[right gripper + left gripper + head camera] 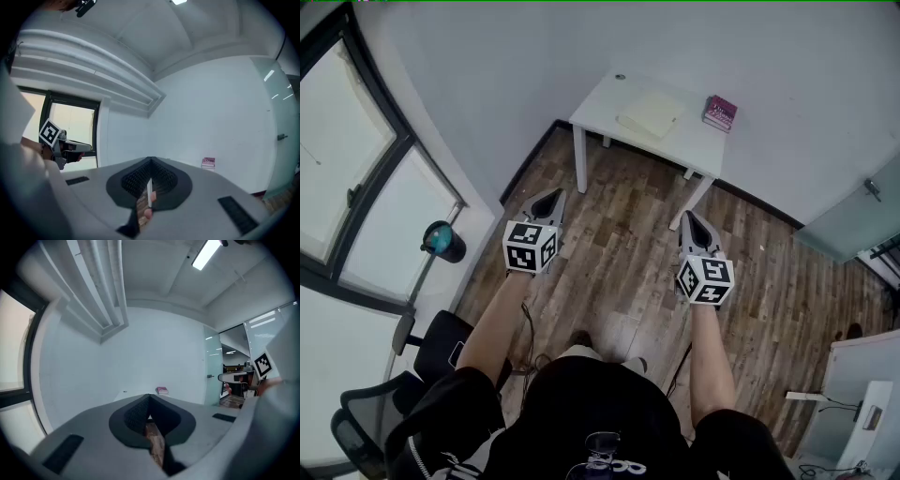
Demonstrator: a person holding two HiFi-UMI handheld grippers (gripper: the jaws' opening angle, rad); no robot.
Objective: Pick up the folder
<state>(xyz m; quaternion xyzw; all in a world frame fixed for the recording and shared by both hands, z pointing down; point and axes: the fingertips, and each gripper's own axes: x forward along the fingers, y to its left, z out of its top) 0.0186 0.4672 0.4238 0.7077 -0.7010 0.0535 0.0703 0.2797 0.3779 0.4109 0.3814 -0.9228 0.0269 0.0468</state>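
Approach stage; nothing is grasped yet. My left tool (548, 199) and right tool (692, 223) are both shut tight and empty, held over the brown wood-plank floor (623, 244). The pale cream flat folder (652, 114) lies on the small white tabletop (602, 101), well ahead, apart from a maroon book (720, 112). Next move, in my judgement: walk forward and open one tool. The floor between is open, and the wall bounds the tabletop's far edge.

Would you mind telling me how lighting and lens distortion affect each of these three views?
Head view: soft, even daylight from the window, the folder sharp, straight walls bowed. Left gripper view: strong fisheye with black corners, the ceiling lamp glaring. Right gripper view: same fisheye, the window blown out.
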